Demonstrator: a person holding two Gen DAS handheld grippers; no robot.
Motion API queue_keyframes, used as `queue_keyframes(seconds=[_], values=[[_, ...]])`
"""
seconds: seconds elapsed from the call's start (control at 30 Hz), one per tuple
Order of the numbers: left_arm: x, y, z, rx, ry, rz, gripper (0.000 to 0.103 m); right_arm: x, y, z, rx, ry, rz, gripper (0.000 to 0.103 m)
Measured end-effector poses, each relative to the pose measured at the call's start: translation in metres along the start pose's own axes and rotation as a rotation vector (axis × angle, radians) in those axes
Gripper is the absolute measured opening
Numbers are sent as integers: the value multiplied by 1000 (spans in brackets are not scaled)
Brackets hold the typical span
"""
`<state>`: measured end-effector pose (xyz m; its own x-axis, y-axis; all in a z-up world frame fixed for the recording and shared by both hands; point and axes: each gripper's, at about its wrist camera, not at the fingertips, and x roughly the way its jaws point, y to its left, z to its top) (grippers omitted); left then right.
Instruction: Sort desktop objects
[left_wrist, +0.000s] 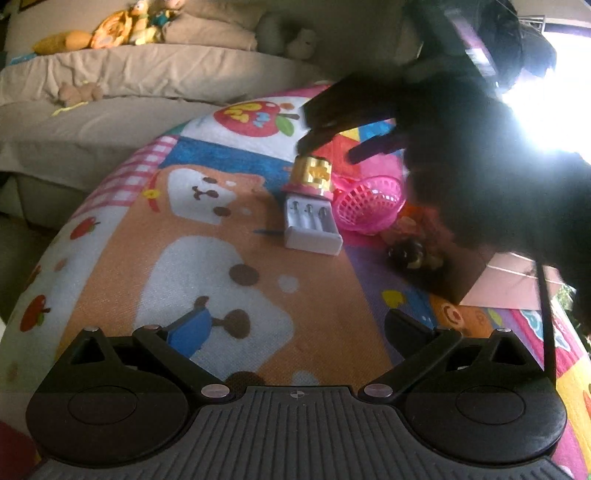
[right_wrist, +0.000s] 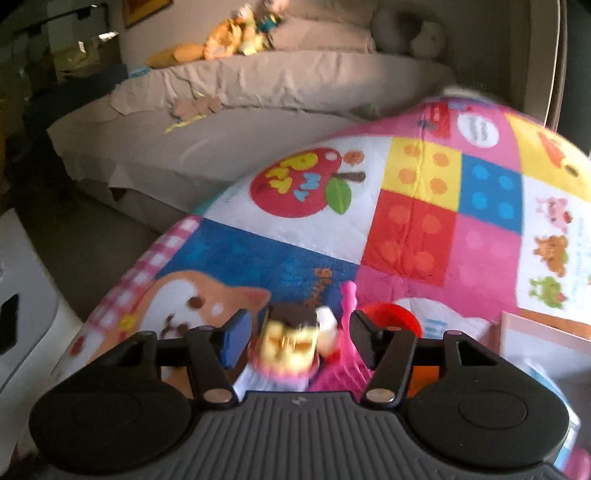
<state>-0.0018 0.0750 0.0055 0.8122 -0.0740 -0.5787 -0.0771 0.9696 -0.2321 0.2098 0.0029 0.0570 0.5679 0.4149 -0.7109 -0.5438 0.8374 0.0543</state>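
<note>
A gold-and-pink toy (left_wrist: 314, 173) stands on the colourful play mat (left_wrist: 184, 258), touching the far end of a white battery charger (left_wrist: 312, 225). Seen from the left wrist, my right gripper (left_wrist: 330, 151) is a dark shape hanging just over the toy. In the right wrist view the toy (right_wrist: 291, 347) is blurred and sits between the right gripper's (right_wrist: 300, 343) fingers, with a gap on each side, so the pads do not press it. My left gripper (left_wrist: 297, 328) is spread wide over bare mat, nearer than the charger, and holds nothing.
A pink mesh basket (left_wrist: 369, 206) lies right of the toy, with a small dark toy (left_wrist: 410, 254) and a pink box (left_wrist: 509, 284) nearer on the right. A beige sofa (left_wrist: 147, 74) with plush toys runs behind the mat. A red round thing (right_wrist: 391, 314) sits past the basket.
</note>
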Motion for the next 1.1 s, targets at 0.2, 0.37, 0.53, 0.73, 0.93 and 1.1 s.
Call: queue_keyframes(seconds=[0.2, 0.37, 0.53, 0.73, 0.93, 1.1], values=[[-1, 2, 0, -16, -3, -14, 103, 22, 4, -1, 17, 41, -26, 39], [-2, 3, 1, -25, -3, -21, 103, -55, -9, -15, 58, -51, 83, 36], [-1, 2, 1, -19, 0, -16, 103, -151, -27, -71, 37, -124, 119, 20], [0, -3, 0, 9, 11, 10, 103, -192, -45, -146, -11, -139, 2, 25], [3, -13, 1, 66, 29, 60, 103, -184, -65, -200, 101, -143, -69, 79], [-3, -24, 3, 121, 2, 59, 103, -180, -86, -230, 242, -131, -62, 103]])
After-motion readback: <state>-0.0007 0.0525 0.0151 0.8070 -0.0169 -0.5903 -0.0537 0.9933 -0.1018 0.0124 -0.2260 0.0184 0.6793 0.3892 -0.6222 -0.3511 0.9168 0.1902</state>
